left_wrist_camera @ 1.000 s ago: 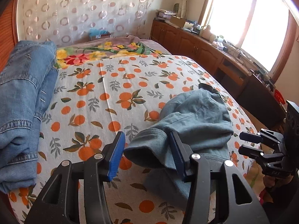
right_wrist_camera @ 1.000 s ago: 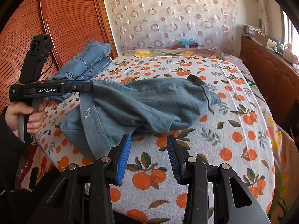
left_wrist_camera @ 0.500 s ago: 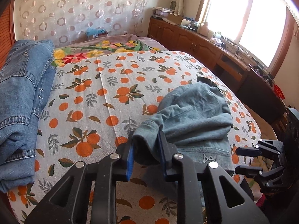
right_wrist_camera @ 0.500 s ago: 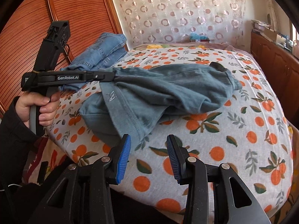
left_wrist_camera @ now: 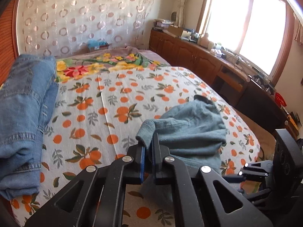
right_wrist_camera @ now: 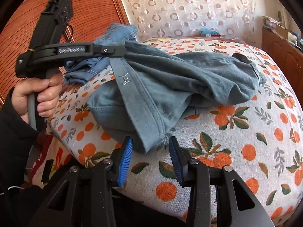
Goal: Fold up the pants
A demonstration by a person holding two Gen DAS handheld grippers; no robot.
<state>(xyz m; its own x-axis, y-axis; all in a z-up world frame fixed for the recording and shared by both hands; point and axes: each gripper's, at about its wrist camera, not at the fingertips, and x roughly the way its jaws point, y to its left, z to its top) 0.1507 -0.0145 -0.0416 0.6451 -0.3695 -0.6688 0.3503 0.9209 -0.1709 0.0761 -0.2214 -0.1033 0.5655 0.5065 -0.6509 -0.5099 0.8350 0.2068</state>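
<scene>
Pants [right_wrist_camera: 170, 79], soft and limp, sag in a crumpled heap on the bed [right_wrist_camera: 246, 132], left tool [left_wrist_camera: 148, 158] clamped on the waistband, right tool [right_wrist_camera: 150, 158] gaping empty below the hanging band — probably the next place to grip.

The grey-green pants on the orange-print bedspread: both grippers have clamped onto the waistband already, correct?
Not quite. Only the left gripper is clamped on the pants. In the right wrist view, the right gripper is open, with a hanging corner of the waistband between its jaws but not pinched.
</scene>
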